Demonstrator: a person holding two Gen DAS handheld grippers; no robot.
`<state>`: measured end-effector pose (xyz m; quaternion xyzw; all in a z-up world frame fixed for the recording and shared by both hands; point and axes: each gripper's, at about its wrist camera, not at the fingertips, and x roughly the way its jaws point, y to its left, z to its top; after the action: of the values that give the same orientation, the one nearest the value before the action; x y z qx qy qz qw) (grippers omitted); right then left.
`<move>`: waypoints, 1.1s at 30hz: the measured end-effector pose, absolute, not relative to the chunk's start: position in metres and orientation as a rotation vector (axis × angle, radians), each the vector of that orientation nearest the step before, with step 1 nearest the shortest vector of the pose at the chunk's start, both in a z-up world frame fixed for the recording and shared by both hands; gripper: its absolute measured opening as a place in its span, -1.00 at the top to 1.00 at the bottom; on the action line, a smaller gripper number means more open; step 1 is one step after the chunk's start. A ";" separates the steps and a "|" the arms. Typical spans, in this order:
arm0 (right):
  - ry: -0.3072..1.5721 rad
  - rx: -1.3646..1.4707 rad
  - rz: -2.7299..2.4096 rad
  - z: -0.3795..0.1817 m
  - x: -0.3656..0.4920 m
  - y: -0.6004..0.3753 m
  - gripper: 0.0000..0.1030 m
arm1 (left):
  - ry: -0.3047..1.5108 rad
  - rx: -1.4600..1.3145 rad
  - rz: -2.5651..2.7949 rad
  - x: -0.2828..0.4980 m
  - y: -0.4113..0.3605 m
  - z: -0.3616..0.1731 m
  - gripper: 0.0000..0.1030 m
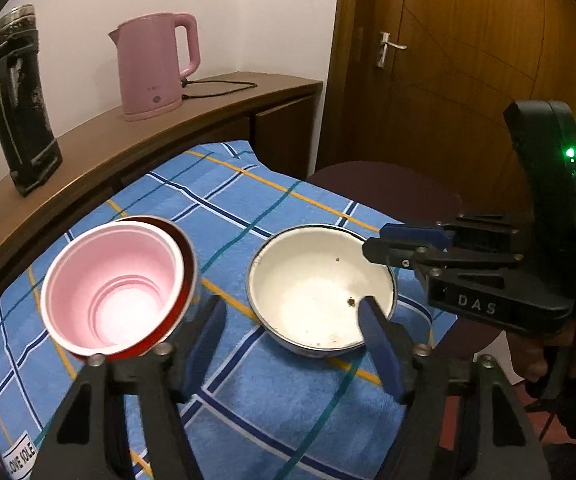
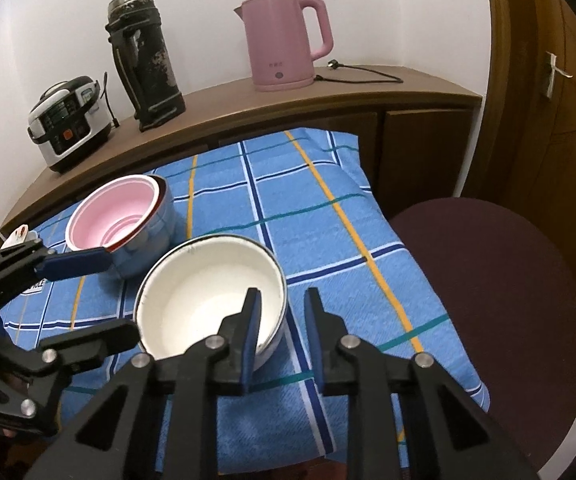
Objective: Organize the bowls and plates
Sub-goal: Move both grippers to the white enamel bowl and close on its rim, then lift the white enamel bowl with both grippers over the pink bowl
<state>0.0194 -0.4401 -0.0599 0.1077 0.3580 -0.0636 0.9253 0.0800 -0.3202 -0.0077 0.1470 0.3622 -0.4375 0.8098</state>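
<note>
A white enamel bowl [image 1: 319,292] [image 2: 212,300] sits on the blue checked cloth [image 1: 268,208] [image 2: 327,240]. To its left stands a stack of bowls with a pink bowl on top [image 1: 112,284] [image 2: 112,212]. My left gripper [image 1: 291,308] is open, one finger beside the stack and one inside the white bowl. My right gripper [image 2: 282,300] is open and straddles the white bowl's near right rim, the left finger inside and the right finger outside; it also shows in the left wrist view [image 1: 375,240].
A wooden counter [image 2: 248,108] behind the cloth holds a pink kettle [image 2: 284,44], a black flask [image 2: 144,60] and a rice cooker [image 2: 68,120]. A dark round stool [image 2: 487,280] stands to the right. A wooden door [image 1: 467,60] is beyond.
</note>
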 end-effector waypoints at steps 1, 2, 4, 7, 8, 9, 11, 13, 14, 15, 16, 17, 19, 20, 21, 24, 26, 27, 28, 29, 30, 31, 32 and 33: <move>0.737 0.226 -0.125 -0.061 0.020 -0.440 0.59 | 0.779 0.323 -0.932 0.079 -0.322 -0.010 -0.15; 0.741 0.227 -0.122 -0.062 0.020 -0.440 0.59 | 0.786 0.330 -0.928 0.079 -0.325 -0.012 -0.09; 0.751 0.225 -0.116 -0.066 0.022 -0.438 0.64 | 0.805 0.338 -0.926 0.080 -0.329 -0.019 0.03; 0.750 0.230 -0.114 -0.069 0.023 -0.436 0.68 | 0.810 0.343 -0.901 0.082 -0.331 -0.024 0.11; 0.743 0.237 -0.114 -0.068 0.023 -0.437 0.69 | 0.814 0.334 -0.892 0.084 -0.331 -0.025 0.15; 0.738 0.246 -0.113 -0.068 0.022 -0.437 0.71 | 0.819 0.325 -0.882 0.086 -0.330 -0.025 0.18; 0.735 0.254 -0.116 -0.067 0.023 -0.438 0.72 | 0.827 0.311 -0.879 0.089 -0.331 -0.024 0.21; 0.735 0.246 -0.121 -0.067 0.023 -0.436 0.72 | 0.825 0.302 -0.867 0.089 -0.331 -0.024 0.21; 0.737 0.246 -0.125 -0.068 0.024 -0.436 0.72 | 0.818 0.305 -0.861 0.087 -0.331 -0.024 0.21; 0.738 0.247 -0.126 -0.069 0.024 -0.436 0.72 | 0.809 0.307 -0.858 0.086 -0.331 -0.025 0.21; 0.738 0.248 -0.125 -0.070 0.024 -0.437 0.72 | 0.807 0.304 -0.855 0.086 -0.331 -0.026 0.21; 0.739 0.246 -0.126 -0.070 0.024 -0.437 0.73 | 0.815 0.301 -0.849 0.086 -0.332 -0.027 0.21; 0.746 0.245 -0.119 -0.071 0.024 -0.437 0.82 | 0.832 0.296 -0.835 0.088 -0.332 -0.032 0.23; 0.746 0.251 -0.114 -0.072 0.024 -0.437 0.84 | 0.826 0.305 -0.807 0.089 -0.332 -0.034 0.23; 0.747 0.252 -0.113 -0.072 0.024 -0.436 0.86 | 0.818 0.309 -0.798 0.088 -0.331 -0.035 0.23; 0.749 0.249 -0.115 -0.073 0.025 -0.435 0.86 | 0.846 0.284 -0.841 0.086 -0.331 -0.037 0.24; 0.745 0.261 -0.113 -0.072 0.024 -0.435 0.86 | 0.850 0.291 -0.837 0.085 -0.332 -0.039 0.27; 0.742 0.275 -0.109 -0.070 0.023 -0.435 0.85 | 0.855 0.291 -0.831 0.085 -0.332 -0.039 0.28; 0.734 0.280 -0.105 -0.067 0.022 -0.435 0.85 | 0.866 0.283 -0.827 0.086 -0.332 -0.040 0.30; 0.727 0.277 -0.103 -0.064 0.021 -0.433 0.85 | 0.874 0.276 -0.828 0.087 -0.332 -0.040 0.30; 0.716 0.271 -0.102 -0.060 0.020 -0.431 0.85 | 0.881 0.265 -0.829 0.088 -0.331 -0.039 0.30; 0.710 0.264 -0.103 -0.056 0.020 -0.430 0.84 | 0.875 0.258 -0.826 0.088 -0.329 -0.036 0.30; 0.701 0.260 -0.103 -0.052 0.020 -0.429 0.84 | 0.867 0.255 -0.824 0.087 -0.328 -0.034 0.30; 0.692 0.259 -0.101 -0.048 0.020 -0.428 0.84 | 0.854 0.249 -0.822 0.086 -0.326 -0.028 0.30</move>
<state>0.0203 -0.4281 -0.0476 0.1267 0.3381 -0.0492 0.9312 0.0858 -0.3260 -0.0282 0.1170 0.4014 -0.3861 0.8222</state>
